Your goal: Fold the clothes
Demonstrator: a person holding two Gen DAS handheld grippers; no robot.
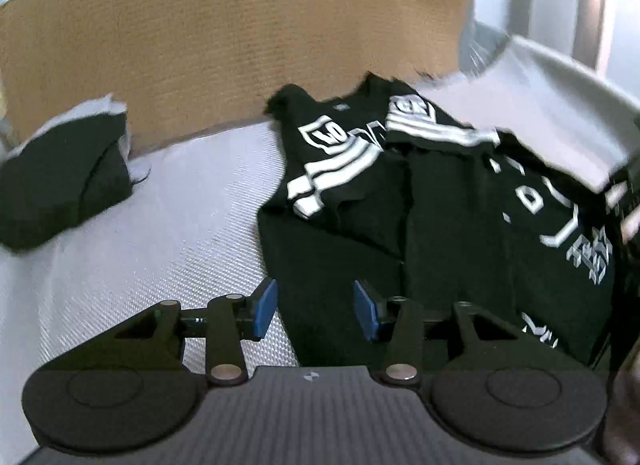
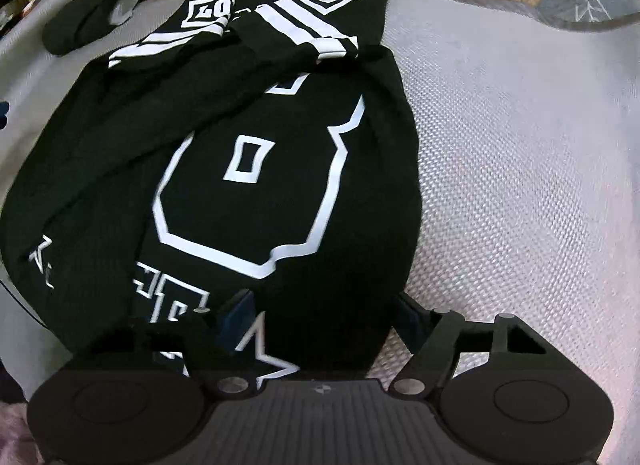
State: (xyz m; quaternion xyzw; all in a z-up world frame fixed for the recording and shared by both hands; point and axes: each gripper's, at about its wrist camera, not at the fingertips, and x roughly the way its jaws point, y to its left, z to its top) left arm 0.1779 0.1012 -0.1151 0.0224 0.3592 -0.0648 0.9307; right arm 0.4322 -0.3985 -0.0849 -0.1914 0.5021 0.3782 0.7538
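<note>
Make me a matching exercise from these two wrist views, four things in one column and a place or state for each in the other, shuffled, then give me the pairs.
Things:
1. black shirt
2. folded dark bundle
3. left tongs
4. tan woven panel

Places or states:
A. standing upright behind the white surface
B. open, nothing between the blue pads
C. spread out, both striped sleeves folded across the chest
D. set apart at the far left of the white surface

Pairs: 1-C, 2-D, 3-B, 4-A
</note>
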